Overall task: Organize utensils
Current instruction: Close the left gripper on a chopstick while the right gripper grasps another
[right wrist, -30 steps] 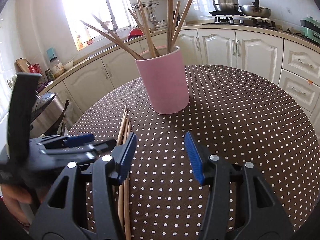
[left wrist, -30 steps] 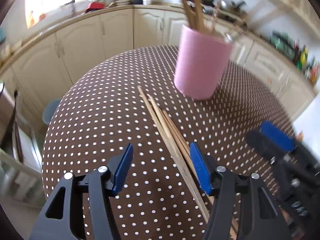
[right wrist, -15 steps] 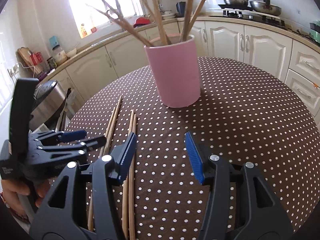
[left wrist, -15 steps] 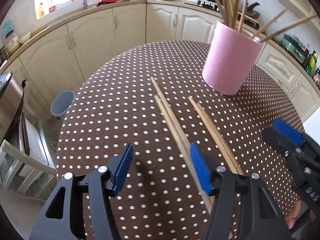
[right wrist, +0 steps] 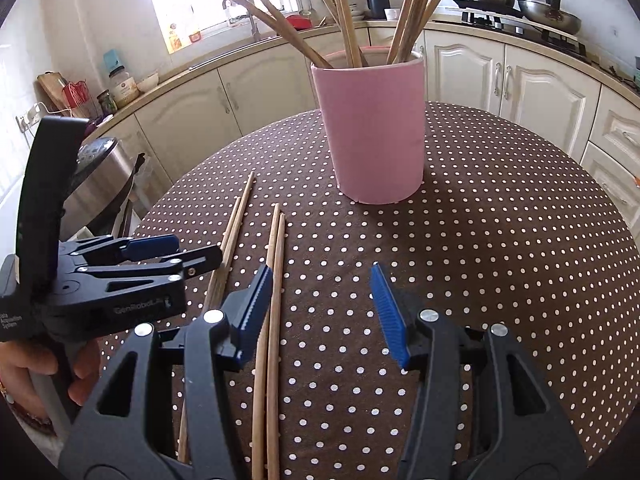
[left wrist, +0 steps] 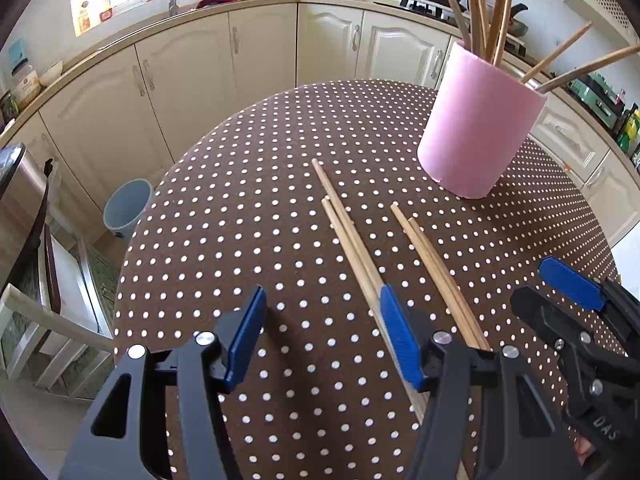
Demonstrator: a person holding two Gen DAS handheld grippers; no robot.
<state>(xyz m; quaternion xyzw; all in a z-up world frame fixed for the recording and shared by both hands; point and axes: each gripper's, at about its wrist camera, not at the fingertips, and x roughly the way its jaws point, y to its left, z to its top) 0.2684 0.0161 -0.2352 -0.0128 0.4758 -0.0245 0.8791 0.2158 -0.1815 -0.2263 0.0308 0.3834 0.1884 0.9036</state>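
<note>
While both grippers hover low over the round table (left wrist: pixel 240 208) with its brown polka-dot cloth, neither holds anything. The left gripper (left wrist: pixel 322 338) has its blue-padded fingers (left wrist: pixel 246 332) spread apart over bare cloth, and its right finger sits just above the near part of the left pair of chopsticks (left wrist: pixel 348 240). The right gripper (right wrist: pixel 318 312) also has its fingers (right wrist: pixel 386 312) spread, with nothing pinched between them; the right pair of chopsticks (right wrist: pixel 275 280) runs along the cloth just inside its left finger.

Four loose wooden chopsticks lie flat on the table as two pairs, side by side and a little apart, their tips pointing toward the far side. In the left wrist view the second pair (left wrist: pixel 434 264) lies to the right of the first, between the two grippers, and the right gripper (left wrist: pixel 568 300) shows at the right edge. In the right wrist view the left gripper (right wrist: pixel 160 254) shows at the left, held by a hand (right wrist: pixel 48 368), above the left pair (right wrist: pixel 232 232).

A pink cup (right wrist: pixel 370 128) stands upright on the far part of the table, beyond the loose chopsticks and apart from them. Several more chopsticks (right wrist: pixel 348 12) stand in it, fanning outward.

Cream kitchen cabinets (left wrist: pixel 260 68) curve around behind the table.
</note>
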